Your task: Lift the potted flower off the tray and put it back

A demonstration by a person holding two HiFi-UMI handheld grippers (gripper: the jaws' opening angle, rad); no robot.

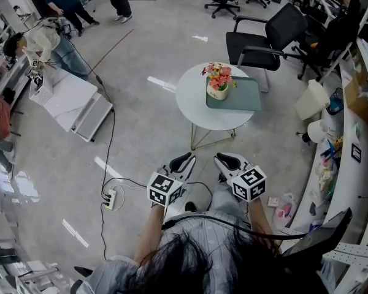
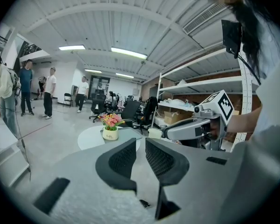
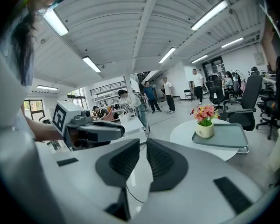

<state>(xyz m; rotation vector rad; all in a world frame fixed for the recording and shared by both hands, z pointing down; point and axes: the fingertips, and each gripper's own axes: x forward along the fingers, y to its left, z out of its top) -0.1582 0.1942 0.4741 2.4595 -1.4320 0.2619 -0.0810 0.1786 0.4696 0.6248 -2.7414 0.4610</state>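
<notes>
I hold both grippers close in front of my body, well apart from the round white table (image 1: 193, 103) ahead of me. My left gripper (image 1: 183, 160) has its jaws drawn in to a narrow slit, with nothing between them. In its own view, only floor and the far table show past the pads. My right gripper (image 1: 229, 159) is closed right down and is just as empty. Both point slightly downward, side by side, neither one touching anything.

The potted flower (image 1: 218, 84) stands upright in its cream pot on the grey-green tray (image 1: 246, 98), toward the tray's left end (the end nearer the middle of the table). The tray lies flat on the right half of the tabletop.

As for progress, I judge that no part of the lift is in hand right now. The pot rests on the tray and I am nowhere near it. A pot not yet lifted and a pot already set back would look the same, so these views cannot tell me which it is. If the work is still ahead, all of it remains. I'd have to close the distance to the table, open a gripper wide enough for the pot, grip it, raise it clear of the tray and set it down there again, upright.
</notes>
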